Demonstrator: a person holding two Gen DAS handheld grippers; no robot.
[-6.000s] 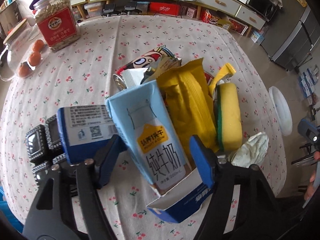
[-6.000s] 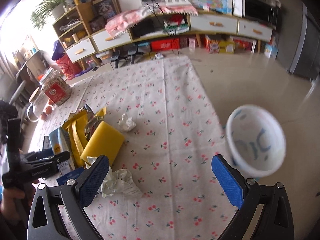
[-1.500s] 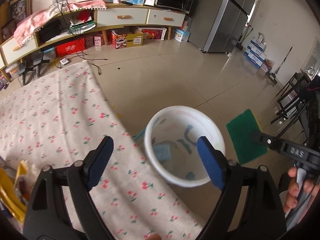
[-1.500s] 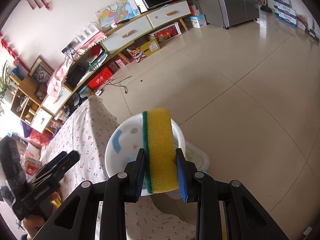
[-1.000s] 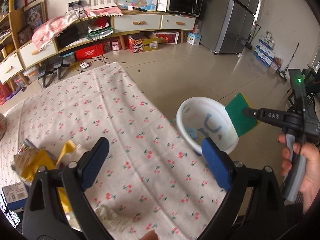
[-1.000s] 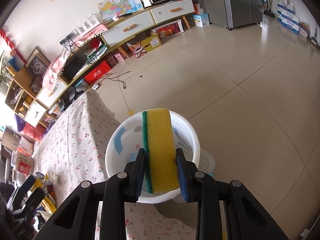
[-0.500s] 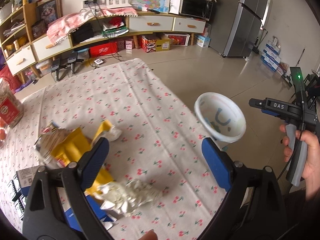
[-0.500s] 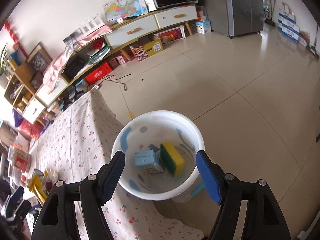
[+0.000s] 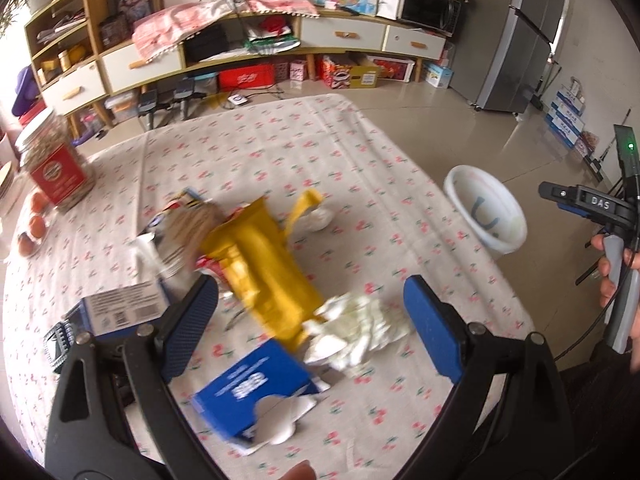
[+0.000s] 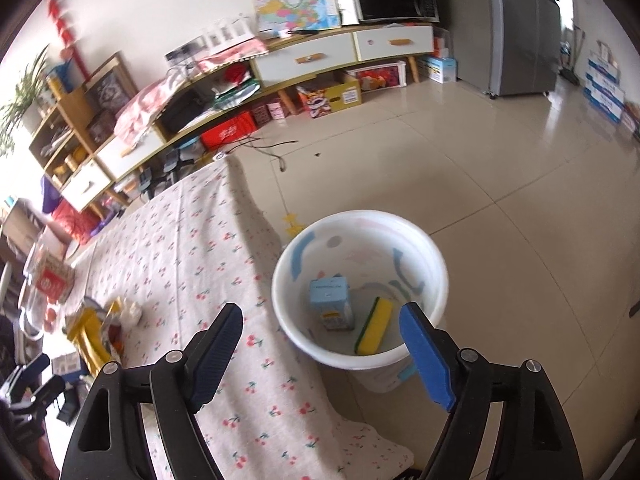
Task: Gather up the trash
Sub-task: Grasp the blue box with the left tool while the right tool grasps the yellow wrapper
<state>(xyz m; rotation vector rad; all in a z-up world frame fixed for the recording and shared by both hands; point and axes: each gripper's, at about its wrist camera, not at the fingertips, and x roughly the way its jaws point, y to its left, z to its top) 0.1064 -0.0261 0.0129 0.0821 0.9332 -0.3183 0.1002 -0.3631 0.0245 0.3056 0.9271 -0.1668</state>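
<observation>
My left gripper [image 9: 312, 328] is open and empty above the trash pile on the cherry-print table [image 9: 280, 160]: a yellow wrapper [image 9: 268, 268], crumpled white paper [image 9: 356, 332], a torn blue box [image 9: 256, 392] and a blue-white carton [image 9: 124, 308]. My right gripper [image 10: 320, 352] is open and empty above the white bin [image 10: 436, 280] on the floor. Inside the bin lie a yellow-green sponge [image 10: 374, 326] and a light blue milk carton [image 10: 332, 300]. The bin [image 9: 484, 212] also shows in the left wrist view past the table's right edge.
A jar with a red label [image 9: 52, 164] and orange fruit [image 9: 34, 226] stand at the table's left. A small white wad [image 9: 316, 218] lies behind the wrapper. Shelves and drawers [image 9: 240, 40] line the far wall. The right gripper's handle [image 9: 600, 208] is beside the bin.
The right gripper has opened and dropped the sponge into the bin. The left gripper has swung from the bin back over the trash pile on the table.
</observation>
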